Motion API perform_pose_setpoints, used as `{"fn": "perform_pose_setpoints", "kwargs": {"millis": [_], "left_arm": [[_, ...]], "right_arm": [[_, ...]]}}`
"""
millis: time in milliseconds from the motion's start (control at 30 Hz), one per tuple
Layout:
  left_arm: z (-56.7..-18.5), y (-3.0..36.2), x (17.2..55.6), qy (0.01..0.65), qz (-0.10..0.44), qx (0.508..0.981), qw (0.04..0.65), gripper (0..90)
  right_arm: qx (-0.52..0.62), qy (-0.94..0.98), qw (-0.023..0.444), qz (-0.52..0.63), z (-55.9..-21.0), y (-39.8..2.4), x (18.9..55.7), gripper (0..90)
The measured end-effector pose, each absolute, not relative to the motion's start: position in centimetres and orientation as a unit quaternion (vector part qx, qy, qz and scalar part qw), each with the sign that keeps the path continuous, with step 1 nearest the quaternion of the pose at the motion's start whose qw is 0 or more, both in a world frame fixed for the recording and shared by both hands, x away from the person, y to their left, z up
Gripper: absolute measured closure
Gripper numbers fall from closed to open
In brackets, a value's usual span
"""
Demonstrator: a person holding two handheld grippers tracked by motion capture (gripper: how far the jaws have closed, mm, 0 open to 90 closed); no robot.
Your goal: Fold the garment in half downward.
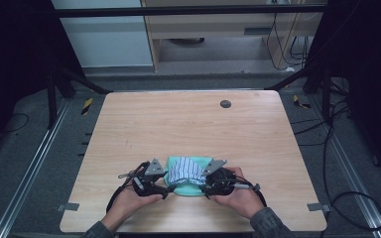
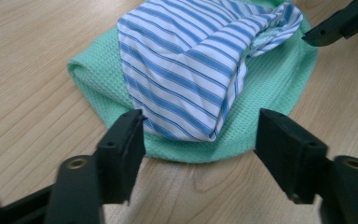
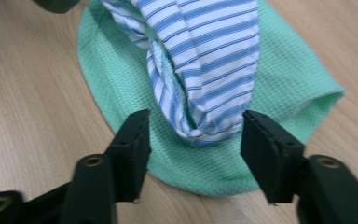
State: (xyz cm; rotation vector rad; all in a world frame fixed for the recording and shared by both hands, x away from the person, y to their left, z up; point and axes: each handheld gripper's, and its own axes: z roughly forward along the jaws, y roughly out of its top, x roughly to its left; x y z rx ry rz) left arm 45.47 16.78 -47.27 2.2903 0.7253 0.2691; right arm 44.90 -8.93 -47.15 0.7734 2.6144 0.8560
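High view has both tongs low in the frame, left tongs (image 1: 164,186) and right tongs (image 1: 207,187) flanking a folded bundle on the worktop (image 1: 188,124) — a striped cloth (image 1: 186,170) lying on a green cloth (image 1: 192,189). Both stand released, nothing pinched (the striped fold sits between the jaws, untouched). It looks like a fold just set down; next, I'd guess, a fresh grip on an edge. How many layers lie underneath is hidden, and the hands cover the bundle's near corners.

Smooth striped cloth (image 2: 186,70) on waffle-textured green cloth (image 2: 270,84), matt wooden table (image 1: 178,124).
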Motion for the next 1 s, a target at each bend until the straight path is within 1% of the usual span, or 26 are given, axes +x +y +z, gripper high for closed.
{"fn": "perform_pose_setpoints", "kwargs": {"millis": [67,100,133,200,333,367,433,767,933,1000], "left_arm": [[-47.1,16.9,45.5,0.291,0.107,0.881,0.356,21.7],[-47.1,16.9,45.5,0.291,0.107,0.881,0.356,18.8],[-46.9,17.0,45.7,0.296,0.106,0.880,0.355,16.8],[-46.8,17.2,45.9,0.300,0.105,0.879,0.356,13.9],[-46.5,17.8,46.4,0.305,0.106,0.878,0.353,7.9],[-46.5,17.8,46.4,0.305,0.106,0.878,0.353,7.0],[-46.3,18.3,46.8,0.315,0.112,0.873,0.354,6.9],[-46.3,20.7,48.1,0.348,0.127,0.862,0.347,6.8],[-46.7,23.3,49.5,0.376,0.145,0.852,0.335,6.7],[-46.8,24.3,50.0,0.389,0.151,0.846,0.331,6.8]], "right_arm": [[0.272,0.903,0.142,0.301,-47.1,-9.1,44.9,34.6],[0.272,0.903,0.142,0.301,-47.1,-9.1,44.9,34.6],[0.276,0.900,0.149,0.303,-47.0,-9.2,44.9,29.4],[0.281,0.897,0.152,0.305,-46.9,-9.4,45.0,25.3],[0.289,0.892,0.155,0.310,-46.7,-9.7,45.2,18.8],[0.289,0.892,0.155,0.310,-46.7,-9.7,45.2,18.8],[0.299,0.888,0.157,0.311,-46.5,-10.0,45.5,14.8],[0.337,0.868,0.165,0.325,-46.1,-11.8,46.7,5.8],[0.370,0.850,0.182,0.329,-45.8,-13.7,47.9,6.4],[0.385,0.842,0.193,0.326,-45.7,-14.6,48.4,8.2]]}}
